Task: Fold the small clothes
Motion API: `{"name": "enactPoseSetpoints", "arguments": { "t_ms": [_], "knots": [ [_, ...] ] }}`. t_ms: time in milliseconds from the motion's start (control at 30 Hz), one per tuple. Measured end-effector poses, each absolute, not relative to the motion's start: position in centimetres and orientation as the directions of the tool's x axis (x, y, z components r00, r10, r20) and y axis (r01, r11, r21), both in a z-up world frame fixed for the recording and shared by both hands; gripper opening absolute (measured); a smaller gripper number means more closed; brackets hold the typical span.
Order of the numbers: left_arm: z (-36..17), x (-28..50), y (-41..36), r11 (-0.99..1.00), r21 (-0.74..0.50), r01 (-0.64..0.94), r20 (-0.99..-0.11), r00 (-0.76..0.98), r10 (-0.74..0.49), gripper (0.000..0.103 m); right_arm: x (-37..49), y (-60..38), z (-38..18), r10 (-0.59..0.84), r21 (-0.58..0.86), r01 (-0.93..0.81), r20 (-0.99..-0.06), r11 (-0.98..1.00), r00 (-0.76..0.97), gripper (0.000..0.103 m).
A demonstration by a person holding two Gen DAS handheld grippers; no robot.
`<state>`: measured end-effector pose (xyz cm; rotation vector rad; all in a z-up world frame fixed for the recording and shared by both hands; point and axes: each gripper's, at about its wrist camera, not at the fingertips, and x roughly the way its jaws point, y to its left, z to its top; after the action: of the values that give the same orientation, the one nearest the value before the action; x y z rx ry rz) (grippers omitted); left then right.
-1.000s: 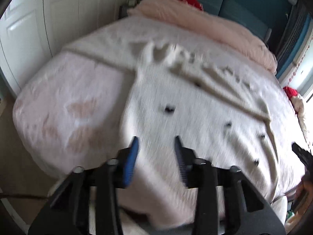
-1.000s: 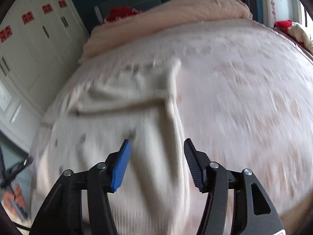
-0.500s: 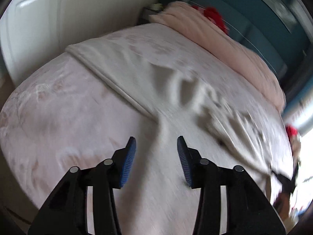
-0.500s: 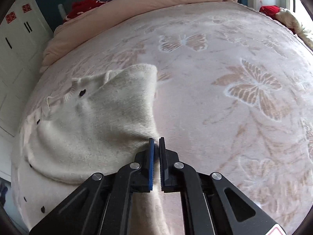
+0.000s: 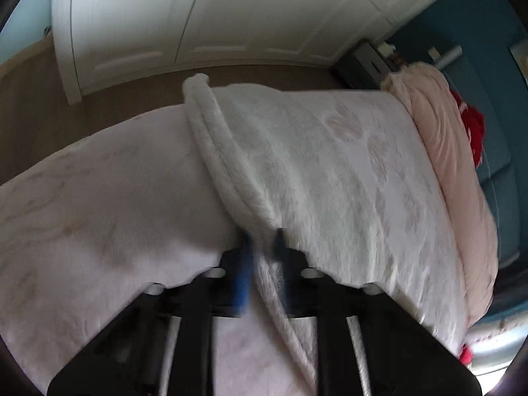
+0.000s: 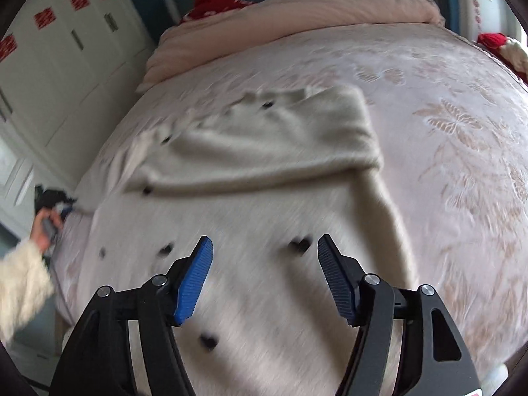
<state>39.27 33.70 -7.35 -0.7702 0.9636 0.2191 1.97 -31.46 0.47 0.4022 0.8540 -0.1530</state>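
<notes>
Fabric sits pinched in the left gripper (image 5: 262, 247) — its blurred blue pads are clamped on the rolled hem of the cream sweater (image 5: 231, 165), which trails away over the bed (image 5: 82, 204) toward white wardrobe doors (image 5: 198, 16). The right gripper (image 6: 264, 264) hovers over the sweater's body, its jaws opening with nothing pinched between them. One sleeve (image 6: 280, 145) lies folded across the dark-dotted knit. Beyond it — a pink duvet (image 6: 297, 16) bunched at the head of the bed. At the left edge, a hand (image 6: 43, 231) in a fuzzy cream cuff.
</notes>
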Motion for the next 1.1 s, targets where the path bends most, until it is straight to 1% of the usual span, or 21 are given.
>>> {"name": "enactPoseSetpoints", "arguments": {
  "t_ms": [67, 133, 167, 233, 300, 367, 433, 467, 500, 533, 567, 600, 700, 800, 867, 967, 1100],
  "knots": [
    [-5.9, 39.0, 33.4, 0.702, -0.517, -0.489, -0.783, 0.602, -0.157, 0.006, 1.3, -30.4, 0.7, 0.039, 0.275, 0.270, -0.763, 0.923, 0.645, 0.065],
    [-2.5, 38.6, 32.0, 0.751, -0.507, -0.423, -0.742, 0.657, -0.131, 0.006, 0.7, -30.0, 0.8, 0.049, 0.283, 0.263, -0.761, 0.923, 0.647, 0.065],
    [0.8, 38.2, 29.5, 0.809, -0.477, -0.342, -0.705, 0.699, -0.121, 0.006, 0.5, -29.8, 0.9, 0.064, 0.295, 0.256, -0.760, 0.921, 0.647, 0.065],
    [5.1, 37.3, 25.4, 0.864, -0.451, -0.223, -0.645, 0.750, -0.143, 0.006, 0.2, -29.8, 0.9, 0.083, 0.318, 0.251, -0.753, 0.914, 0.652, 0.065],
    [10.5, 35.0, 18.1, 0.906, -0.422, -0.027, -0.559, 0.794, -0.238, 0.006, -0.2, -29.6, 0.8, 0.104, 0.347, 0.245, -0.740, 0.905, 0.664, 0.065],
    [13.3, 32.6, 11.2, 0.908, -0.396, 0.134, -0.517, 0.785, -0.342, 0.007, -0.7, -29.3, 0.8, 0.119, 0.367, 0.240, -0.731, 0.898, 0.672, 0.065],
    [14.0, 29.3, 3.3, 0.891, -0.358, 0.279, -0.517, 0.736, -0.438, 0.010, -1.3, -29.3, 0.9, 0.132, 0.388, 0.236, -0.719, 0.891, 0.683, 0.065],
    [13.3, 27.4, -0.5, 0.877, -0.342, 0.337, -0.533, 0.699, -0.477, 0.012, -1.8, -29.4, 0.9, 0.137, 0.396, 0.235, -0.714, 0.888, 0.687, 0.065],
    [12.5, 26.2, -2.9, 0.867, -0.332, 0.371, -0.551, 0.670, -0.498, 0.029, -2.3, -29.5, 0.9, 0.139, 0.399, 0.233, -0.711, 0.887, 0.690, 0.067],
    [11.1, 24.6, -5.4, 0.851, -0.327, 0.410, -0.576, 0.628, -0.524, 0.043, -2.8, -29.7, 0.8, 0.139, 0.402, 0.233, -0.709, 0.886, 0.691, 0.067],
    [8.9, 22.5, -7.9, 0.838, -0.325, 0.438, -0.611, 0.579, -0.540, 0.070, -3.4, -30.1, 0.6, 0.142, 0.410, 0.239, -0.708, 0.880, 0.692, 0.068],
    [6.3, 20.5, -9.8, 0.840, -0.321, 0.438, -0.651, 0.542, -0.531, 0.074, -4.0, -30.6, 0.4, 0.148, 0.424, 0.247, -0.705, 0.871, 0.693, 0.068],
    [1.7, 16.5, -10.6, 0.850, -0.315, 0.422, -0.699, 0.502, -0.509, 0.074, -5.6, -32.2, 0.0, 0.146, 0.445, 0.270, -0.703, 0.854, 0.696, 0.068],
    [-1.0, 14.5, -7.2, 0.871, -0.360, 0.333, -0.721, 0.494, -0.487, 0.074, -6.3, -33.2, 0.2, 0.119, 0.416, 0.278, -0.710, 0.866, 0.694, 0.069],
    [-1.5, 14.9, -3.0, 0.879, -0.416, 0.233, -0.724, 0.499, -0.475, 0.074, -5.7, -32.9, 0.7, 0.077, 0.346, 0.259, -0.718, 0.902, 0.692, 0.069],
    [-2.0, 15.8, 2.7, 0.877, -0.475, 0.077, -0.727, 0.527, -0.440, 0.074, -3.3, -30.6, 1.9, 0.030, 0.208, 0.171, -0.714, 0.963, 0.700, 0.069],
    [-2.8, 18.8, 7.8, 0.840, -0.536, -0.079, -0.741, 0.522, -0.424, 0.074, 2.0, -24.4, 3.1, 0.023, -0.028, -0.058, -0.685, 0.998, 0.729, 0.069]
  ]
}}
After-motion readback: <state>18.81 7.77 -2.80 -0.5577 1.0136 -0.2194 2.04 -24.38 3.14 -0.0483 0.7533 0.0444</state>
